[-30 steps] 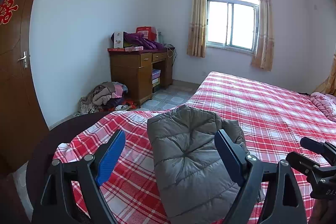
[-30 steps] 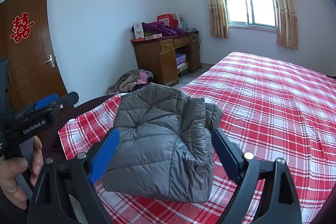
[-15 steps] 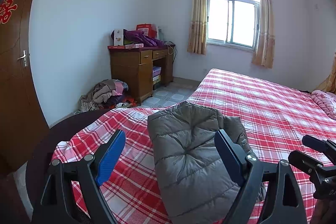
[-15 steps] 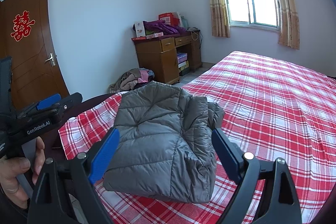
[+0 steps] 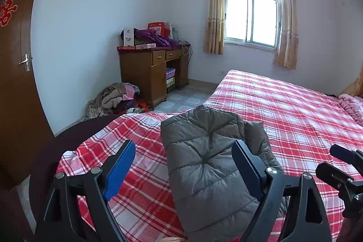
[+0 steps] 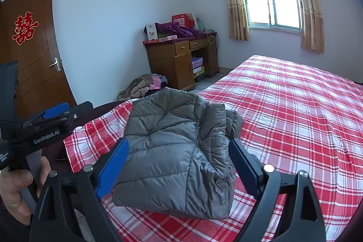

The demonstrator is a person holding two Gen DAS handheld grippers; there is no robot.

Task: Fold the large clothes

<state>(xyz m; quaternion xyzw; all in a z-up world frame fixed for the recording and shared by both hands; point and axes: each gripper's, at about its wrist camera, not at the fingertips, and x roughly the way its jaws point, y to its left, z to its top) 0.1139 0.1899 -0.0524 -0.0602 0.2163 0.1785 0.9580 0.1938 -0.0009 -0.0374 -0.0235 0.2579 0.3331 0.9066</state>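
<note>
Where left tongs (image 6: pixel 56 111) show, "GenRobot.AI" lettering

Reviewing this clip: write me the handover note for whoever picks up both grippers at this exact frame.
Left gripper: open, holding nothing, raised above the bed.
Right gripper: open, holding nothing, also clear of the fabric.
Grey puffer jacket: lies folded into a compact bundle near the foot corner of the bed, on the red plaid sheet; one bunched part sticks out on its right side.
Done: the jacket looks folded.
Left: perhaps tuck in that loose part. A pile of clothes sits on the floor by the wooden desk; whether it belongs to the job, I cannot tell.
</note>
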